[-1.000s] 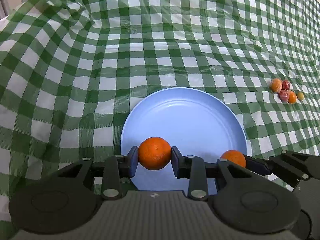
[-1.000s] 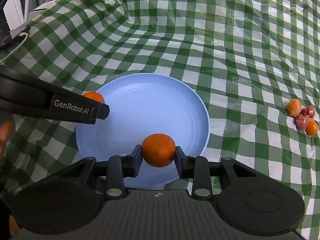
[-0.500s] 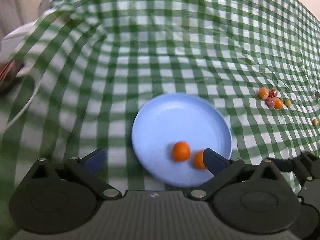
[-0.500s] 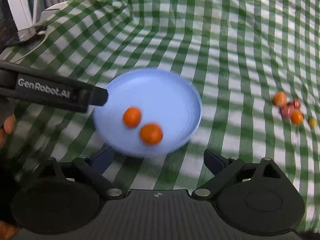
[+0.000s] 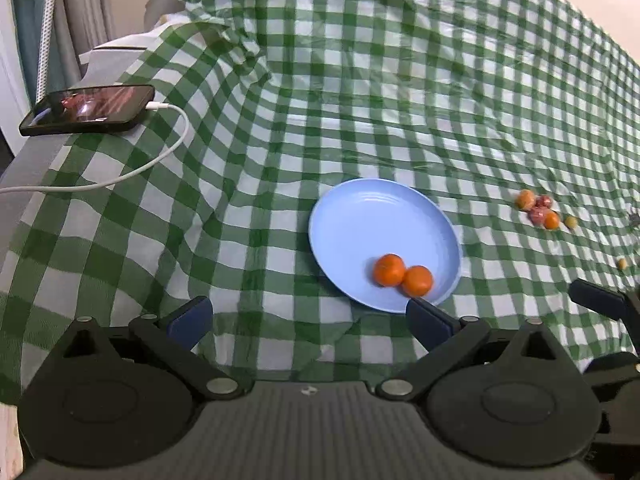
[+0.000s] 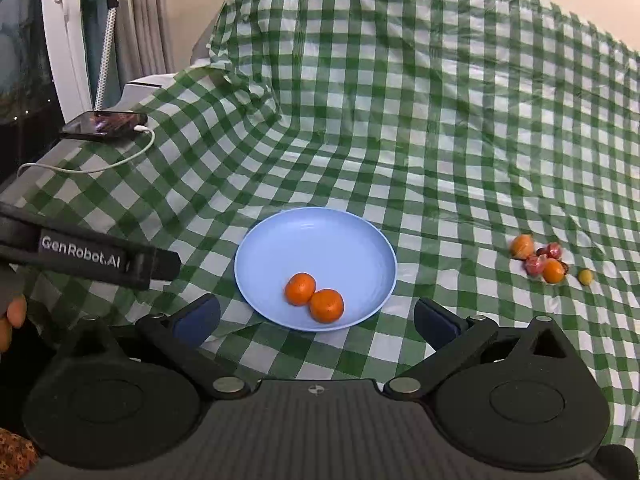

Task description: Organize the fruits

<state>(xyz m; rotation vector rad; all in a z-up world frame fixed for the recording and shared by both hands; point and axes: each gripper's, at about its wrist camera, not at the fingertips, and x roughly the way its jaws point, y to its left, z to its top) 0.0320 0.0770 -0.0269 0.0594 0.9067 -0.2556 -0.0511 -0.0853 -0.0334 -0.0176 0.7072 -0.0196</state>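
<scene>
Two oranges (image 5: 389,270) (image 5: 417,281) lie touching each other on the near side of a light blue plate (image 5: 360,220) on the green checked cloth. My left gripper (image 5: 308,316) stands open above the cloth, short of the plate, with nothing between its fingers. In the right wrist view the same oranges (image 6: 300,289) (image 6: 327,305) rest on the plate (image 6: 312,240). My right gripper (image 6: 316,316) has its jaws opening wide, empty, raised above the plate's near rim. A cluster of small orange and red fruits (image 6: 540,260) lies on the cloth to the right.
A phone (image 5: 88,110) with a white cable (image 5: 120,178) lies at the far left table edge. Small yellow fruits (image 5: 571,222) (image 5: 621,263) sit loose at the right. The left gripper's side (image 6: 100,260) and a person's hand (image 6: 12,316) show at the left. The cloth rises at the back.
Both grippers let go of their oranges, which now lie on the plate. Both opened wide and pulled up and back, so the plate looks smaller and farther.
</scene>
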